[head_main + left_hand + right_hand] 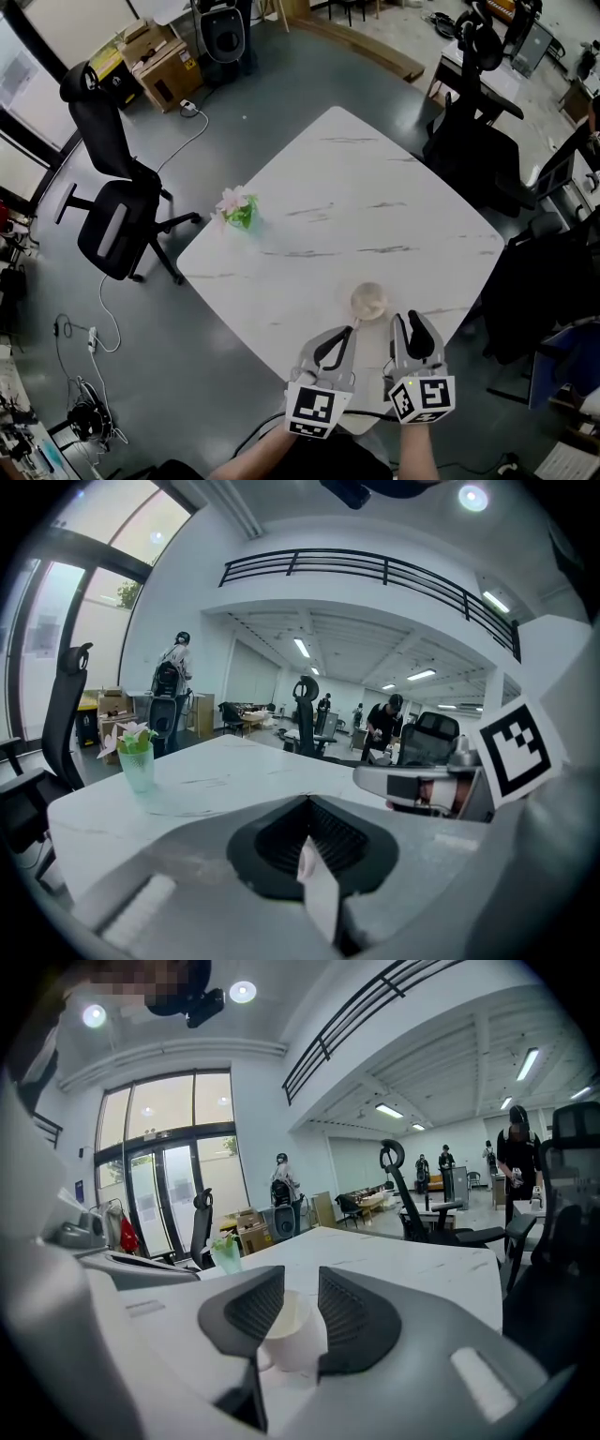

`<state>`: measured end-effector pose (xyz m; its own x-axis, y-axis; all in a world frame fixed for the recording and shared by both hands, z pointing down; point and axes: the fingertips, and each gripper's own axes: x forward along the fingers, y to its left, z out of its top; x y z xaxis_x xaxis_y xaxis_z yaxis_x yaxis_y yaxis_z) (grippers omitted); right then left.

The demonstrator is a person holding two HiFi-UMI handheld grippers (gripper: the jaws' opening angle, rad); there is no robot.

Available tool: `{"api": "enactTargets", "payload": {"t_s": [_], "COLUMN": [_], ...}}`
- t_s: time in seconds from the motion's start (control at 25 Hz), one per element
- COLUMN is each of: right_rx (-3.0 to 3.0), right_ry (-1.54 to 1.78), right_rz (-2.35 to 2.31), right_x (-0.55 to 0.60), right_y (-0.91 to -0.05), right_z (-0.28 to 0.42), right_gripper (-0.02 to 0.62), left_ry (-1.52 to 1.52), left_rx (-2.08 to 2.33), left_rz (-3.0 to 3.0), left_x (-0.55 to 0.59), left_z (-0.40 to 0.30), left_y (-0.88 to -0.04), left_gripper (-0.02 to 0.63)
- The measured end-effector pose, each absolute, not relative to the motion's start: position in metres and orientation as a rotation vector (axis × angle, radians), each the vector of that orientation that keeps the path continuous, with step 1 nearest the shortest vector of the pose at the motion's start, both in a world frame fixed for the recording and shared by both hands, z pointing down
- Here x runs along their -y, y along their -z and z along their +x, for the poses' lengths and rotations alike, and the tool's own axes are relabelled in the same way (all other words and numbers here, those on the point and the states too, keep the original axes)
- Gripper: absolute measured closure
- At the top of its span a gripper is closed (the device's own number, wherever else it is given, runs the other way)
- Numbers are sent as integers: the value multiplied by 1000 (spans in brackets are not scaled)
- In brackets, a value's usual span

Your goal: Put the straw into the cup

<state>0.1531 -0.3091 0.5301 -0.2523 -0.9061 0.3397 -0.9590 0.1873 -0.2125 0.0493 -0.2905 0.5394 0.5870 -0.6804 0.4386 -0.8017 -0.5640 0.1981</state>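
From my seat I see the left gripper (309,844) with its jaws closed together on a flat white paper-wrapped straw (317,892), which sticks up from the pinch at a slight tilt. The straw is in that grip, not in the cup. The right gripper (300,1299) has its two dark ribbed jaws standing apart, and the small cream-white round cup (284,1335) shows in the gap between them, just ahead on the tabletop. The pads do not press on it (as far as the right gripper view lets me judge).

In the head view both grippers sit side by side at the near edge of the white marble-patterned table (356,206), with the cup just beyond their tips, nearer the left one's line. A pale green glass vase with pink flowers (238,210) stands near the table's far left edge, well apart from the cup. A black office chair (117,223) stands on the grey floor beside that edge.
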Motion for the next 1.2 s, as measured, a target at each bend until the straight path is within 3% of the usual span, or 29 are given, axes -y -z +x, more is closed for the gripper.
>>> {"api": "enactTargets", "payload": {"t_s": [0.2, 0.44, 1.2], "right_rx": [2350, 2438, 2726], "right_ry": [-583, -546, -449], "right_rz": [1878, 1905, 1717], "right_x": [292, 271, 220], "right_y": [-506, -473, -404], "right_z": [166, 170, 140], "right_gripper": [490, 592, 604], "left_ry": [-421, -350, -151], "left_rx": [1236, 1321, 1591], "left_rz": [2477, 2505, 2535], "left_x": [287, 278, 228], "left_z": [53, 53, 46], "left_y": [-516, -484, -410], "left_gripper": [604, 604, 604]}}
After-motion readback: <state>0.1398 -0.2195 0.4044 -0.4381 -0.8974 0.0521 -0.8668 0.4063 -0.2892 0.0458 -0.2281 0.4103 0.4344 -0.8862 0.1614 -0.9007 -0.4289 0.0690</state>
